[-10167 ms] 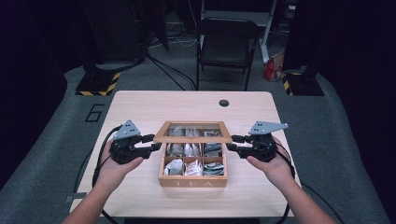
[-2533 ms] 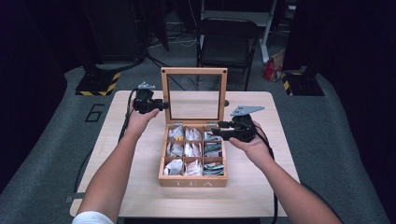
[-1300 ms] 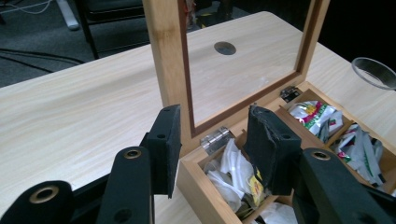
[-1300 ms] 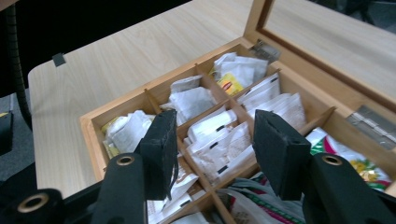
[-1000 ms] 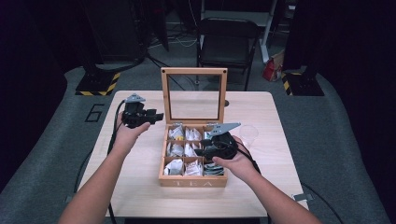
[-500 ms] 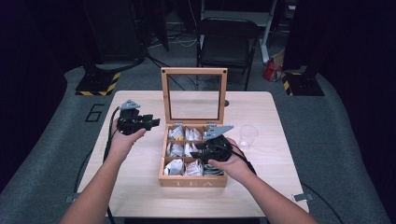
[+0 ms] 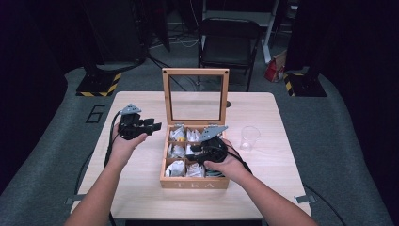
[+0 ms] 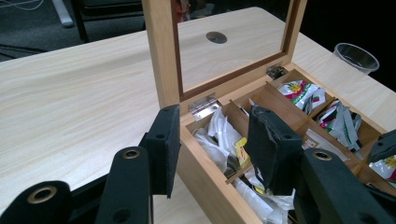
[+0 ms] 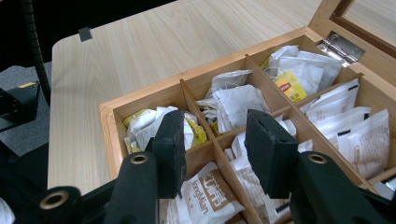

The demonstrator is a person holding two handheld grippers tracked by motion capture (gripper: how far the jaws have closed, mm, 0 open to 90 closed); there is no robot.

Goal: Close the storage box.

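tea bags [image 9: 233,105]: light, soft, crinkly paper; pinch one by its upper edge
right claw [image 9: 212,149]: your jaws have just been closing, half apart over the tea box [image 9: 108,122], holding nothing
left claw [image 7: 151,127]: parted, empty, beside the box

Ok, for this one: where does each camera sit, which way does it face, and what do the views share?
High view: above the person's side, looking forward and down on the table; both forearms, left gripper, right gripper.
Left gripper view: beside the tea box, looking along its open jaws at the upright lid and cup.
Right gripper view: over the box, looking down into the tea bags.
All three share the box.
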